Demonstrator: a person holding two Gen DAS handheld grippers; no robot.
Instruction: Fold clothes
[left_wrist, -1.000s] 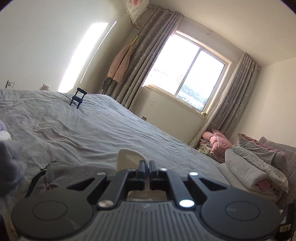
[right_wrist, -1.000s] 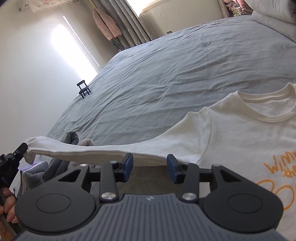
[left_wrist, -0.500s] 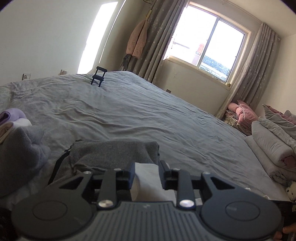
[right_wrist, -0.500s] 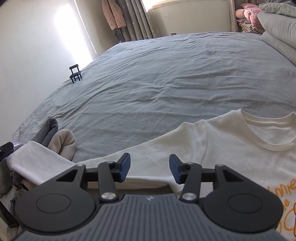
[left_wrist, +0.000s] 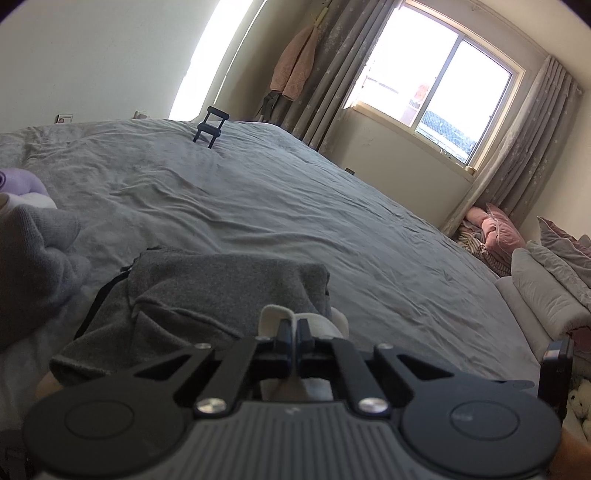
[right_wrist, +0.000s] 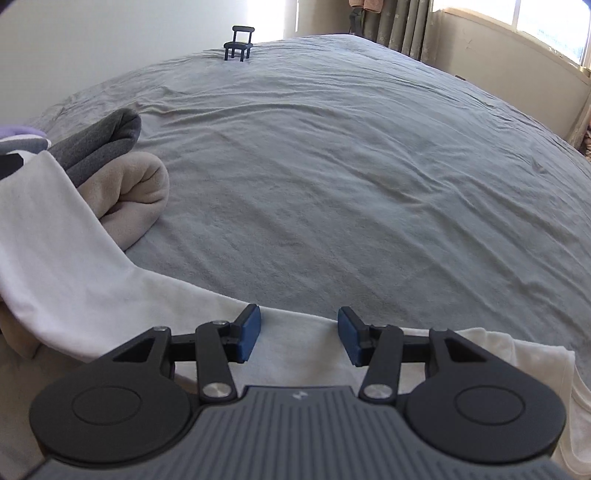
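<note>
A cream long-sleeved shirt (right_wrist: 74, 266) lies on the grey bed sheet (right_wrist: 332, 166), its sleeve stretched off to the left. My left gripper (left_wrist: 294, 328) is shut on the sleeve's end (left_wrist: 271, 314), just above a crumpled grey garment (left_wrist: 229, 284). My right gripper (right_wrist: 299, 336) is open, its blue pads (right_wrist: 249, 334) hovering over the shirt near where the sleeve joins the body, with cloth below them but not pinched. The shirt's front and collar are out of view.
A rolled beige garment (right_wrist: 136, 195) and a dark grey one (right_wrist: 99, 140) lie left of the sleeve, with purple cloth (left_wrist: 22, 181) beyond. A small black stand (right_wrist: 239, 43) sits at the bed's far side. Folded bedding (left_wrist: 546, 284) is piled at the right, under a curtained window (left_wrist: 436, 88).
The left gripper opened briefly, then shut again on the sleeve end, lower over the grey garment. The right gripper rolled level and slid left along the shirt; the collar and print left its view.
</note>
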